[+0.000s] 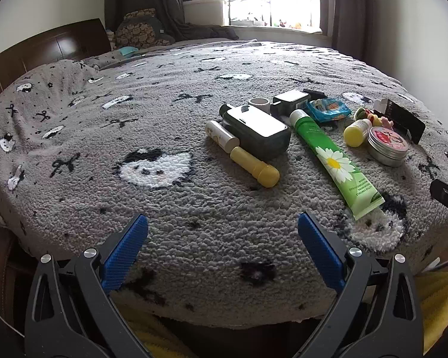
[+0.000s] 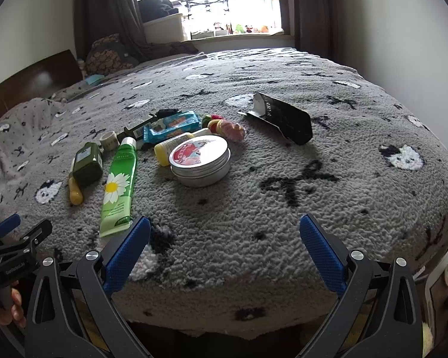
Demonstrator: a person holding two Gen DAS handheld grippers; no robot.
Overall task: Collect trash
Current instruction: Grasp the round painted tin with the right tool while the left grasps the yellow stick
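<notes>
- Two grippers hover at the near edge of the bed (image 1: 74,125), which carries everything under a grey fleece blanket (image 2: 283,197); both sets of blue fingers stand wide apart and hold nothing. The left gripper (image 1: 223,232) faces the left part of the clutter, the right gripper (image 2: 225,232) the right part.
- Judging by this, the task is at its very start: nothing is gripped, and no bin or bag shows in either view.
- Largest of the likely trash is the torn black carton (image 2: 286,122), lying open-ended and apart from the rest, toward the right edge of the bed.
- Next, the dark green bottle (image 1: 257,131) lies on its side with a pale tube (image 1: 221,135) and a yellow stick (image 1: 255,167) touching it on the near side; these look like usable toiletries, not rubbish.
- A green daisy tube (image 1: 334,161) points toward the near edge, close to both grippers.
- The round tin (image 2: 200,161) sits beside a small yellow-capped bottle (image 2: 170,149).
- The blue wrapper (image 2: 173,126) lies behind the tin, among other things, and is likely trash too.
- The small coloured sweets or toys (image 2: 224,126) are too blurred to name.
- My reading: the right gripper should reach forward over the tin to the carton, close across its flattened body, and lift without dragging the blanket.
</notes>
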